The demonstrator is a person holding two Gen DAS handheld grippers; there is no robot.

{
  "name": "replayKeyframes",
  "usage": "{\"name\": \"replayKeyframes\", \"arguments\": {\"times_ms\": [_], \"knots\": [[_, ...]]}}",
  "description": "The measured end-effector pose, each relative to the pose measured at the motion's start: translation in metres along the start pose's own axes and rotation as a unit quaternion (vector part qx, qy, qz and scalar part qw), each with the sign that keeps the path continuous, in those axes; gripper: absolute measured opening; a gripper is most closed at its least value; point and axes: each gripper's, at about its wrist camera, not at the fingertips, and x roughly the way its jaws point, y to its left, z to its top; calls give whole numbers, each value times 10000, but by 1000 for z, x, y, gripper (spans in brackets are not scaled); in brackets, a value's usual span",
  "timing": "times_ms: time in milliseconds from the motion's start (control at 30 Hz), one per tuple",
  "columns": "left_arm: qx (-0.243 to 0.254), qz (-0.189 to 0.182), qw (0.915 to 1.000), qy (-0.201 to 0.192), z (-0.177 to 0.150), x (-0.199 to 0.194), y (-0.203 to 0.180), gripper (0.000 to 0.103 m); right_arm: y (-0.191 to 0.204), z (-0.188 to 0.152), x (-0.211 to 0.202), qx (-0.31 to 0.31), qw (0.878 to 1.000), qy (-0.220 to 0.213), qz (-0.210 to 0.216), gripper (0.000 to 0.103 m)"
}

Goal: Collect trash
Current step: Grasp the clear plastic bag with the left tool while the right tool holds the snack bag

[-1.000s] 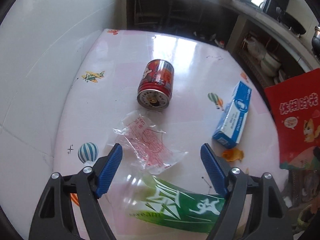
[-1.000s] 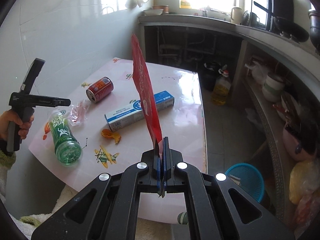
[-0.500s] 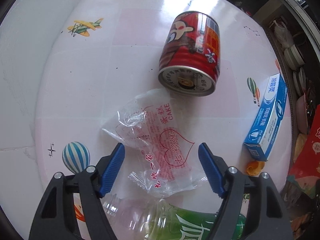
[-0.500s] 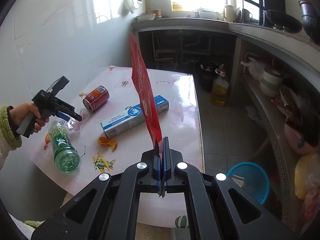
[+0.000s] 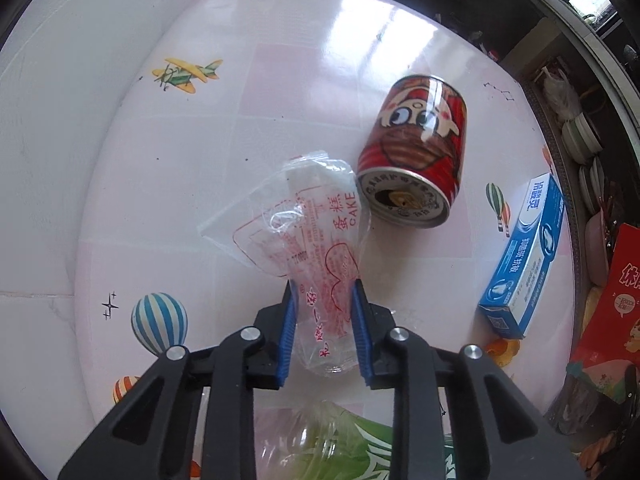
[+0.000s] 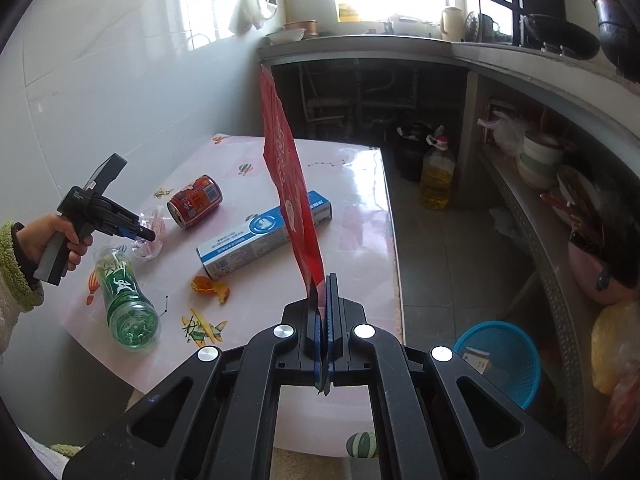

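The left hand-held gripper [image 5: 323, 312] has closed onto the clear wrapper [image 5: 308, 240], hiding its lower edge.

Wrapper [image 5: 316, 240]: on the desk [image 5: 208, 168], between the left claw [image 5: 323, 334] fingers, touching the can [image 5: 416, 160] on its right.
Bottle [image 6: 124, 296]: lying near the desk's front edge, left of the peel [image 6: 212, 286].
Box [image 6: 264, 236]: behind the peel, right of the can.
Bag [image 6: 292, 196]: upright in the right claw [image 6: 322, 320].
Basket [image 6: 500, 360]: on the floor, right of the desk.
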Motion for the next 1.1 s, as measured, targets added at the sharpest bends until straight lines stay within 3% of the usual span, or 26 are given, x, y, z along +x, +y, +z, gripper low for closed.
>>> {"name": "replayKeyframes", "arguments": {"times_ms": [200,433,667,900,1100], "knots": [[-215,-337,9969,-676,-4,-37,11,18,0,0,-3,-8,10000,-24,-52,1],[-280,-582,9863,-1518,-18,-89,6,17,3,1,-9,-26,9998,-68,-176,1],[337,-632,9707,-2293,-34,-134,-43,16,1,0,-15,15,9994,-105,-339,1],[1116,-897,9576,-2499,-55,-148,-111,16,-11,-3,-29,206,9987,-224,-406,1],[1662,-1420,9459,-2396,-69,-141,-180,16,-35,-4,-48,435,9963,-415,-608,1]]}}
